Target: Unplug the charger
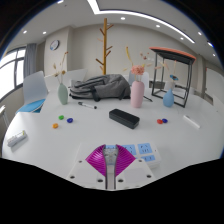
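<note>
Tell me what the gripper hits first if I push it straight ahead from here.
Probably the black rectangular block on the white table, lying beyond the gripper and almost in line with its closed fingers. Depth is uncertain; the pink vase stands farther behind it.

My two-finger claw with magenta inner pads (112,160), held low and level, nothing in its grip.

From where I look along it, my claw sits at six o'clock, pointing toward twelve. The two magenta pads (101,159) slant in toward each other like a narrow wedge, one leaning from seven o'clock, the other from five, and their tips nearly meet at the front. I can't tell for certain whether a slim gap is left between them there. Nothing is pinched between the pads. The pale body of my claw shows just beneath them at six o'clock. My hand behind it is out of sight.
</note>
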Motion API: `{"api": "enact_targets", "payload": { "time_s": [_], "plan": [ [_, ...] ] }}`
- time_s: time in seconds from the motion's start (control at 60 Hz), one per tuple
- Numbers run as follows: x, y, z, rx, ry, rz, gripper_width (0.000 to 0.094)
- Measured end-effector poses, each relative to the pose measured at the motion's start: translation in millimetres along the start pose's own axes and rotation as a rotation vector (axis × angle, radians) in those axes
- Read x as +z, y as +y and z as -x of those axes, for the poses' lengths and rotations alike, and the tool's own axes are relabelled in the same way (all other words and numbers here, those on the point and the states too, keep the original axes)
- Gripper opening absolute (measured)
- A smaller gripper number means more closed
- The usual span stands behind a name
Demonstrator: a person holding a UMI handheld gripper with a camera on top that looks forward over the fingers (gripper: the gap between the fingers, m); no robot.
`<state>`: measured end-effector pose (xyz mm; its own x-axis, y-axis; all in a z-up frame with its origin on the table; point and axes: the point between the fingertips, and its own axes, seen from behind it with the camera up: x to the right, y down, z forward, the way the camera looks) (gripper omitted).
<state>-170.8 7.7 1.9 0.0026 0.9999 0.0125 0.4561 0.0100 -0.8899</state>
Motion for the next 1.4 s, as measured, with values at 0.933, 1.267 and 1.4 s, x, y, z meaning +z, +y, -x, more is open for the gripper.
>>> {"api": "enact_targets", "payload": {
  "time_s": [0.933, 1.267, 1.4],
  "plan": [
    [-35, -25, -237, -0.054, 0.169, 0.068, 0.0074],
    [-54, -11, -260, -0.014, 0.158, 0.14, 0.0837],
    [-126, -41, -237, -0.025, 0.086, 0.162, 0.0827]
  ]
}}
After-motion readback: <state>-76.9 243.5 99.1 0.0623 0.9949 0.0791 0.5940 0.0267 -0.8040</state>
